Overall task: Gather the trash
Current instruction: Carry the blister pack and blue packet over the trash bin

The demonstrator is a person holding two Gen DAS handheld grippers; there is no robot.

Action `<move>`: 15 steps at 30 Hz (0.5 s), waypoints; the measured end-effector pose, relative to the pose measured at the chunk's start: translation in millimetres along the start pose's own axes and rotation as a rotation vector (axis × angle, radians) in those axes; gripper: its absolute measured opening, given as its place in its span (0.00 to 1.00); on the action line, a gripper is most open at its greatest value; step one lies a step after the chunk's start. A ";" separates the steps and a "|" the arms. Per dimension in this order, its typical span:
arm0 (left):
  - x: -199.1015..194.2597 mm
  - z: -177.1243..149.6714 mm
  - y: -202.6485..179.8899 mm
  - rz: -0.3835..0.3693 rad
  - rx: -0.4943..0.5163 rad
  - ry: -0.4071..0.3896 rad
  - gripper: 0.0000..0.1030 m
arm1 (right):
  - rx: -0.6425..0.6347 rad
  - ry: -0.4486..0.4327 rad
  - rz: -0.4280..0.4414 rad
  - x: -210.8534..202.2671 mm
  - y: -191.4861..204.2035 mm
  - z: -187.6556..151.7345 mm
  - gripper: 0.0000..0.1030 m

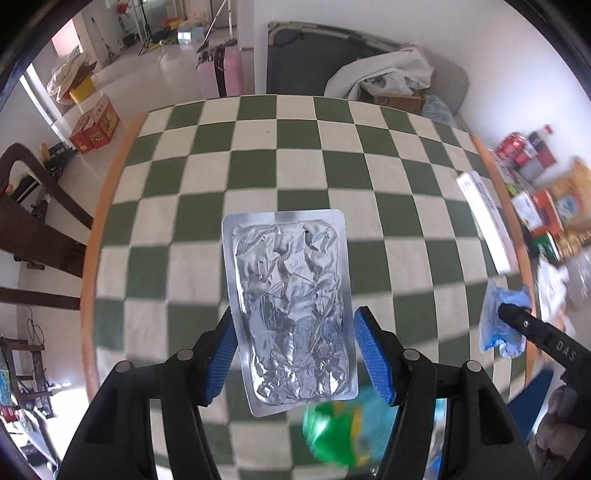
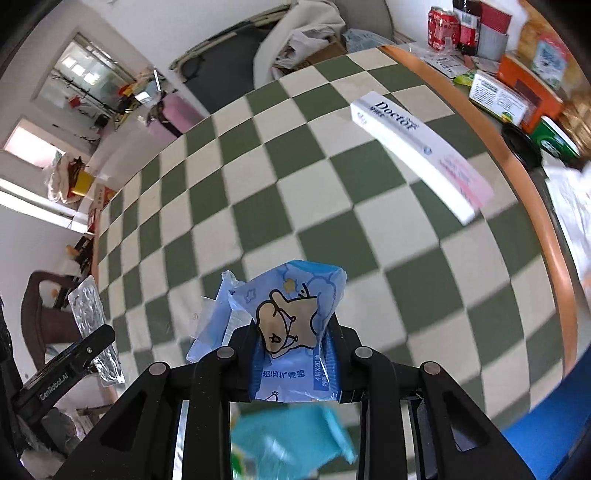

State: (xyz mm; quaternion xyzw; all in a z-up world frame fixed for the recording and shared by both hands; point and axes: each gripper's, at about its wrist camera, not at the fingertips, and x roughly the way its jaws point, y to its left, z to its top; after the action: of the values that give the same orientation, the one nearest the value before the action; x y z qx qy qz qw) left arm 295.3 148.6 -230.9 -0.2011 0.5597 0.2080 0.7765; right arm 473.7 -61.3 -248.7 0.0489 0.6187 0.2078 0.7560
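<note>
The counter (image 2: 332,206) is covered by a green-and-cream chequered cloth, bordered by a rounded orange wooden rim, and most of its middle is left bare. Along the right edge a long white toothpaste box (image 2: 421,155) is laid flat, and beyond the rim red cans (image 2: 441,27), cartons and packets are crowded together. A dark folding bed heaped with white cloth (image 1: 384,74) is seen past the far edge.

A flat, crinkled silver foil pack (image 1: 291,310) with rounded corners is held above the counter by the left gripper (image 1: 291,354), whose jaws are set about half open, clamped on its long edges. A soft blue tissue packet (image 2: 291,332) printed with a cartoon bear is pinched in the right gripper (image 2: 291,354), whose jaws are nearly closed on it, near the right edge.
</note>
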 end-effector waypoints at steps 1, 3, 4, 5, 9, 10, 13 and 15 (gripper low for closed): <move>-11.9 -17.7 7.3 -0.010 0.007 -0.014 0.58 | -0.003 -0.009 0.004 -7.4 1.4 -13.1 0.28; -27.4 -45.6 19.0 -0.026 0.020 -0.034 0.58 | -0.007 -0.032 0.018 -24.1 9.4 -49.9 0.28; -34.3 -60.1 25.3 -0.033 0.023 -0.041 0.58 | -0.009 -0.044 0.024 -32.2 12.9 -67.6 0.28; -41.8 -77.5 32.6 -0.041 0.026 -0.044 0.58 | -0.012 -0.062 0.029 -42.8 17.4 -93.9 0.28; -57.6 -141.2 59.7 -0.078 0.026 -0.010 0.58 | 0.010 -0.075 0.047 -66.8 25.7 -178.3 0.28; -59.2 -155.4 64.4 -0.082 0.029 0.004 0.58 | 0.016 -0.068 0.049 -70.0 27.4 -198.7 0.28; -59.8 -201.3 79.4 -0.091 0.035 0.052 0.58 | 0.016 -0.030 0.049 -77.1 30.2 -265.1 0.28; -55.0 -228.4 89.6 -0.096 0.023 0.084 0.58 | 0.033 0.021 0.062 -73.9 26.2 -312.4 0.28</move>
State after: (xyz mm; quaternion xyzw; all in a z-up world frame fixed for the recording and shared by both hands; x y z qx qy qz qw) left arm 51.0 93.3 -252.5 -0.2273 0.5839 0.1553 0.7637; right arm 157.5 -122.4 -244.1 0.0782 0.6282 0.2213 0.7418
